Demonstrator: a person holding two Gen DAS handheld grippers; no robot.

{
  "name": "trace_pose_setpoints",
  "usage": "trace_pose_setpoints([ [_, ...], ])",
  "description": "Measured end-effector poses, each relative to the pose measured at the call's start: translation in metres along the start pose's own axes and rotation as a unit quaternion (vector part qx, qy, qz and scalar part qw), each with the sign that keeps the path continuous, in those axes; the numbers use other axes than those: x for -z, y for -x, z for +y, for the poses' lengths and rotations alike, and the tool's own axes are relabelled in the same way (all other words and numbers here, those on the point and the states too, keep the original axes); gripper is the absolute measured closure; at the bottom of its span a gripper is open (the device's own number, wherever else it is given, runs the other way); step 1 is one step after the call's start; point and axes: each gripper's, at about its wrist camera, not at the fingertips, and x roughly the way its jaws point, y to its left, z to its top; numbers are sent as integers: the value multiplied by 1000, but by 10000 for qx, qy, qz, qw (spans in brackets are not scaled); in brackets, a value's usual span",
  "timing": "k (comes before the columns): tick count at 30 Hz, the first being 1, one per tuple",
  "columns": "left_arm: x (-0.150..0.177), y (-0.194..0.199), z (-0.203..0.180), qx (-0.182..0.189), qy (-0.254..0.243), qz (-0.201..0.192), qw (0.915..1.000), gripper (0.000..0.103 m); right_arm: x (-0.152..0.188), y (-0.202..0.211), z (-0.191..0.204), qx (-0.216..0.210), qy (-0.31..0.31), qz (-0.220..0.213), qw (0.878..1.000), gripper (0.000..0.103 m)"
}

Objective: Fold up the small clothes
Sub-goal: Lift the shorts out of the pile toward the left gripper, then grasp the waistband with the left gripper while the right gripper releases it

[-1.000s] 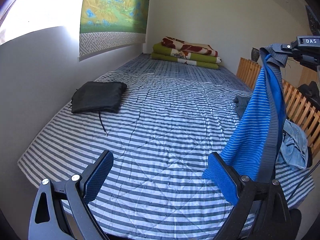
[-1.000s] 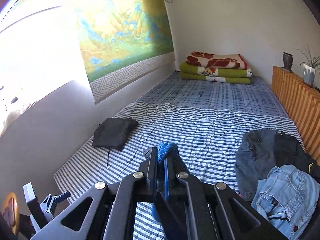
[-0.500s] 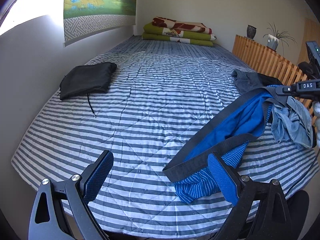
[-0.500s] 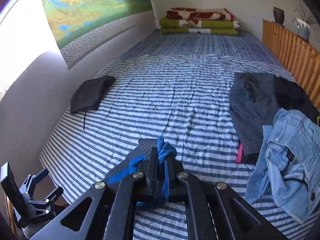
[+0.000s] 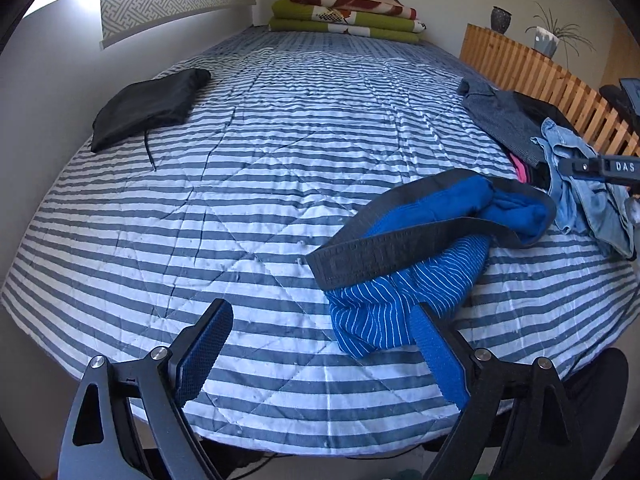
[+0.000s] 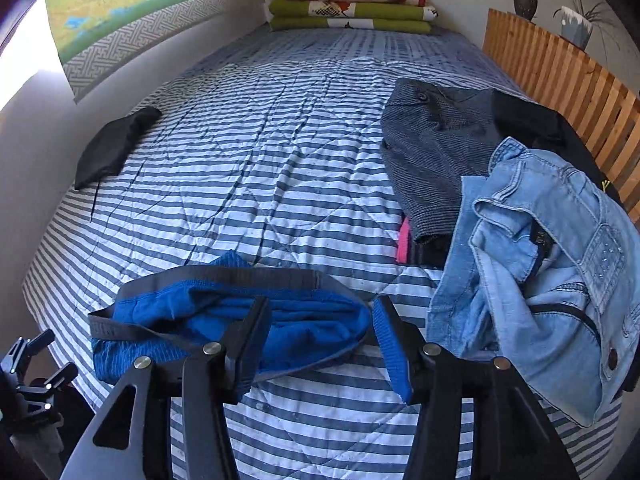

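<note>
garment: blue striped underwear (image 5: 404, 300) with grey waistband (image 5: 360, 256), lying crumpled on the bed (image 5: 240, 184) near the front edge
garment, right view: same underwear (image 6: 304, 328) sitting just ahead of the right gripper, waistband (image 6: 248, 274) arching over the top
long axis: waistband running roughly left-right across the bed, slanting a bit away toward the right side
left gripper (image 5: 320, 344): fingers standing wide apart, gripping nothing; the waistband's left end is lying just ahead of and inside its right finger (image 5: 436, 356)
right gripper (image 6: 320, 332): fingers standing apart, nothing clamped; blue cloth is sitting between them at the tips, contact unclear
nearer hand: each gripper is sitting at its own end of the waistband; the right one looks closer in
judgement: next move probably needs a pinch at each waistband end to spread it flat; not folded yet
other clothes: denim piece (image 6: 540, 264) and dark grey garment (image 6: 436, 148) piling at the right; black item (image 5: 148, 108) lying well apart at far left
</note>
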Motion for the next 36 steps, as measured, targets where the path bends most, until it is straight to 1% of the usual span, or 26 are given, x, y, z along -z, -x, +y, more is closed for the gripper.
trace_pose_setpoints([
  [1,-5,-1,2,4,31,-21,10000,11,3,-4,6,-63,57,56,9999,54],
  [3,-20,-3,4,-54,-55,-112,9999,11,10,-14,13,-24,76,177,9998,54],
  [6,-49,-12,-6,-9,-630,-131,9979,11,22,-30,7,33,-245,393,9989,54],
  [8,-66,-21,-18,168,-1072,-113,9940,11,32,-33,-3,50,-541,441,9975,54],
  [10,-78,-35,-34,427,-1461,-33,9883,11,42,-33,-11,69,-735,482,9961,54],
  [12,-88,-51,-47,458,-1699,60,9844,11,50,-34,-17,64,-902,563,9943,54],
  [13,-93,-59,-54,536,-1816,109,9818,11,53,-35,-20,22,-992,603,9932,54],
  [15,-102,-74,-64,727,-1895,261,9788,11,55,-37,-25,-93,-1163,659,9910,54],
  [17,-110,-87,-70,871,-1803,396,9789,11,54,-39,-28,-202,-1323,691,9886,54],
  [21,-120,-105,-81,1198,-1728,653,9755,12,53,-47,-31,-455,-1530,789,9840,54],
  [23,-120,-111,-89,1324,-1708,786,9732,27,51,-57,-29,-494,-1543,874,9829,54],
  [24,-119,-113,-92,1360,-1690,851,9725,45,49,-62,-27,-492,-1549,911,9825,54],
  [25,-119,-114,-94,1404,-1652,890,9721,68,49,-67,-26,-486,-1561,953,9819,54],
  [26,-118,-114,-94,1442,-1583,924,9724,79,49,-72,-26,-507,-1586,1001,9810,54],
  [27,-118,-114,-94,1484,-1532,946,9724,95,50,-76,-25,-559,-1619,1058,9795,54],
  [28,-117,-113,-93,1489,-1486,945,9730,103,51,-80,-25,-589,-1651,1120,9781,54],
  [29,-116,-110,-92,1474,-1446,905,9743,103,53,-82,-24,-594,-1671,1177,9771,56],
  [30,-116,-105,-88,1446,-1411,848,9757,103,55,-82,-23,-608,-1633,1182,9776,60],
  [32,-118,-96,-78,1401,-1311,731,9787,103,57,-78,-20,-575,-1496,1215,9796,86],
  [33,-120,-91,-72,1420,-1235,687,9797,103,59,-74,-19,-564,-1449,1192,9806,90],
  [35,-125,-84,-60,1385,-1073,627,9825,103,61,-65,-21,-483,-1348,1092,9836,94],
  [36,-128,-82,-56,1405,-1034,617,9827,100,62,-60,-22,-409,-1314,1044,9850,96],
])
